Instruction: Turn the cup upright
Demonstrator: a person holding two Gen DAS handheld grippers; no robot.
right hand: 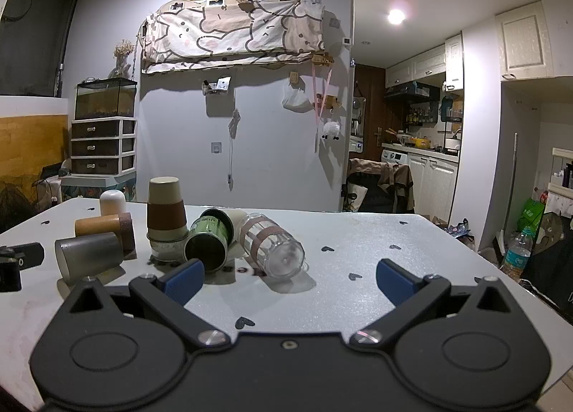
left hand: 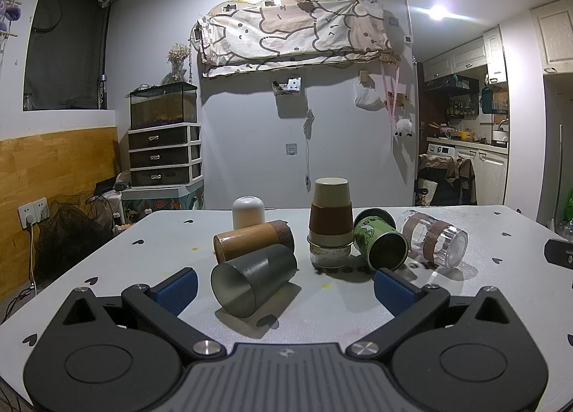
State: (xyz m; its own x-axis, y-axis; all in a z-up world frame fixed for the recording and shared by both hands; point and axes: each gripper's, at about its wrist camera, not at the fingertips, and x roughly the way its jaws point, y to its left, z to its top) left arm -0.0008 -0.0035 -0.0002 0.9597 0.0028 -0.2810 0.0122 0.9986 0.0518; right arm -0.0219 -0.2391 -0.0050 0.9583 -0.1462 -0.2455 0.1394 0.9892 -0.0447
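Table point(left hand: 358, 311): white top dotted with small black hearts, carrying a cluster of cups towards its far side.
Grey cup point(left hand: 252, 279): on its side, nearest the near edge, mouth facing the left camera.
Wooden cup point(left hand: 252, 240): on its side, touching the grey cup from behind.
White cup point(left hand: 248, 212): upside down, near the far edge.
Paper cup point(left hand: 331, 212): upside down, stacked on an inverted glass in the middle of the cluster.
Green cup point(left hand: 380, 240): on its side, just beside the stack.
Clear glass point(left hand: 434, 238): on its side, rightmost.
Left gripper point(left hand: 284, 289): blue pads spread wide, empty, either side of the grey cup.
Right gripper point(right hand: 290, 281): spread wide, holding nothing, low over the table.
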